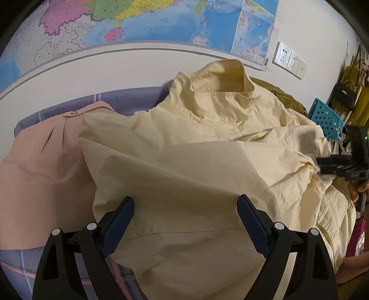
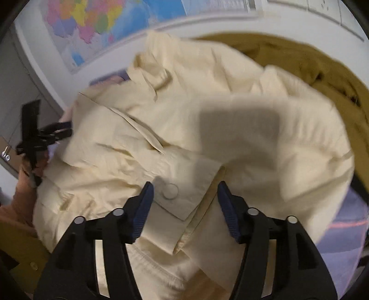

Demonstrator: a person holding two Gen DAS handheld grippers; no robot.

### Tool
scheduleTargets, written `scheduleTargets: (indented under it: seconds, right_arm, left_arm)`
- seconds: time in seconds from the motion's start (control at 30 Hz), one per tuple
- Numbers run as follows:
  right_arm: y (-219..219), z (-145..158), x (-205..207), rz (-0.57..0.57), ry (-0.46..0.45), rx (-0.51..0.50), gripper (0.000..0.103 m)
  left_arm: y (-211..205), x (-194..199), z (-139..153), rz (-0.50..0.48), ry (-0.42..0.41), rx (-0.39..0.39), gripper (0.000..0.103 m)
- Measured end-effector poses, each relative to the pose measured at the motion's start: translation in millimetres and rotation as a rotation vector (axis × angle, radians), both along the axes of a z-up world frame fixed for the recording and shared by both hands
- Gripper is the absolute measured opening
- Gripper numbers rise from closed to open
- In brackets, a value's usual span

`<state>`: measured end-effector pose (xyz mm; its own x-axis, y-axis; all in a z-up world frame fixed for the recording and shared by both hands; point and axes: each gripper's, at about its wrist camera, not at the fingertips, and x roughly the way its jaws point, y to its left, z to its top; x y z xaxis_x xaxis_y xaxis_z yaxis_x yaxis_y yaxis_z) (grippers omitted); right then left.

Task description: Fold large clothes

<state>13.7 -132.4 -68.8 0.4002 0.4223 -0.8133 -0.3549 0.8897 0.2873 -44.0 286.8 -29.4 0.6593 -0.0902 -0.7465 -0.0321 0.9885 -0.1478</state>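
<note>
Left wrist view looks across a bed covered in a lavender sheet (image 1: 138,99) with pink and pale grid lines, pushed against a white wall (image 1: 115,69) where a large coloured map (image 1: 143,20) hangs above a row of white wall switches (image 1: 289,60). At the right edge of that view a blue perforated basket (image 1: 326,117) and hanging bags (image 1: 346,94) crowd the corner of the room. A cream jacket (image 1: 207,161) lies spread over most of the bed, its stand-up collar (image 1: 221,80) toward the wall; a pink garment (image 1: 41,161) lies beside it on the left, partly under its edge, and an olive-brown garment (image 2: 299,57) sits behind it on the right. The left gripper (image 1: 185,203) hovers low over a smooth folded panel of the jacket with its jaws spread wide and nothing pinched between the blue pads (image 1: 120,226). In the right wrist view, which is somewhat blurred, the right gripper (image 2: 184,187) is also parted, at a moderate width, above a pocket flap with a round button (image 2: 170,191); the cloth lies under the gap, and the pads do not press on it. Each gripper appears in the other's view at the jacket's side edge.
</note>
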Motion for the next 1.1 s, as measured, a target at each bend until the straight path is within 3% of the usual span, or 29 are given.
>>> scheduleTargets:
  seconds: [0.07, 0.13, 0.2, 0.37, 0.47, 0.5, 0.53, 0.6, 0.67, 0.7, 0.73, 0.83, 1.0, 1.1]
  right_arm:
    - [4.8, -5.5, 1.6, 0.012, 0.004, -0.01, 0.057]
    - [4.0, -5.5, 1.9, 0.024, 0.004, 0.025, 0.01]
    - [2.2, -0.9, 0.3, 0.017, -0.011, 0.025, 0.001]
    - [-5.5, 37.7, -3.0, 0.016, -0.121, 0.068, 0.001]
    - [-9.4, 33.4, -1.3, -0.01, -0.096, 0.092, 0.008]
    - [-8.6, 26.0, 0.1, -0.009, -0.076, 0.069, 0.016]
    - [-7.9, 20.1, 4.5, -0.014, -0.06, 0.059, 0.035]
    - [-8.0, 5.9, 10.5, -0.034, -0.016, 0.073, 0.042]
    - [-5.3, -2.3, 16.1, -0.022, 0.011, 0.091, 0.042]
    - [-3.5, -3.3, 16.5, -0.014, 0.012, 0.097, 0.028]
    - [-0.2, -4.2, 17.8, 0.0, 0.011, 0.1, 0.002]
    - [2.3, 9.9, 15.3, -0.004, -0.053, 0.076, 0.002]
    - [-25.9, 71.2, 12.6, -0.107, -0.263, 0.116, 0.001]
    - [-30.1, 62.9, 29.1, -0.134, -0.222, 0.086, 0.002]
  left_arm:
    - [0.4, -0.4, -0.7, 0.001, 0.001, -0.002, 0.088]
    - [1.6, -1.0, -1.3, 0.008, 0.005, 0.002, 0.088]
    - [3.6, -1.5, -0.4, 0.012, 0.004, -0.006, 0.088]
    - [6.0, -5.3, 6.4, 0.018, -0.017, -0.017, 0.088]
    - [5.2, -5.3, 5.2, 0.016, -0.012, -0.014, 0.088]
    - [5.3, -5.1, 4.2, 0.016, -0.009, -0.016, 0.088]
    - [5.4, -5.0, 3.3, 0.018, -0.007, -0.016, 0.088]
    - [5.7, -5.0, 2.3, 0.02, -0.004, -0.02, 0.088]
    - [5.9, -5.3, 2.4, 0.02, -0.003, -0.021, 0.088]
    - [5.7, -5.6, 2.6, 0.018, -0.002, -0.02, 0.088]
    - [5.4, -5.7, 2.6, 0.019, 0.001, -0.015, 0.088]
    - [6.1, -6.4, 4.3, 0.025, -0.001, -0.016, 0.088]
    - [5.2, -10.0, 16.7, 0.024, -0.04, -0.029, 0.088]
    - [-4.7, -1.4, 10.0, 0.029, -0.02, 0.041, 0.088]
